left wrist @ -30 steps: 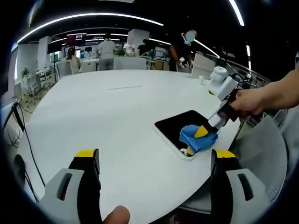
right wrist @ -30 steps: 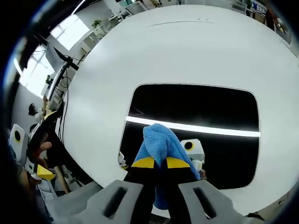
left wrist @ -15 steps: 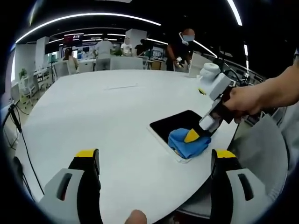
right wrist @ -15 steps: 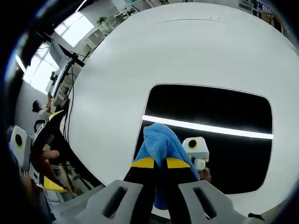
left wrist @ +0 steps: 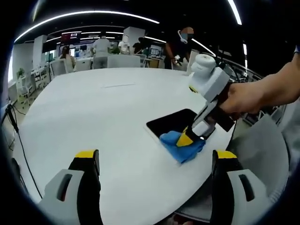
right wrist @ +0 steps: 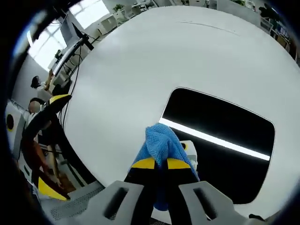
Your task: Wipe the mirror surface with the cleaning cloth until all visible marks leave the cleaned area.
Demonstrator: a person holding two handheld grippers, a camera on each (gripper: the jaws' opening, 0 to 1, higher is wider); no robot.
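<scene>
You pressed the cloth on the mirror's corner.
Your right gripper (right wrist: pixel 159 163) clamped the blue cleaning cloth (right wrist: pixel 161 143) on the mirror (right wrist: pixel 220 136); your left gripper (left wrist: pixel 154 159) hovered with its fingers (left wrist: pixel 87 161) apart above the white counter (left wrist: pixel 103 117).

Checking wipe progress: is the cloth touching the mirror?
Touching. Left gripper view shows the blue cloth, held by the right claw, pressed on the mirror corner.

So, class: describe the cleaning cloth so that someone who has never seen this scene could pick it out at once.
Start at the big round white table. Near its edge lies a dark rectangular mirror with a white rim. At the mirror's end sits the cleaning cloth, bunched, bright blue, pinched by the right gripper: the one soft, coloured thing there.
</scene>
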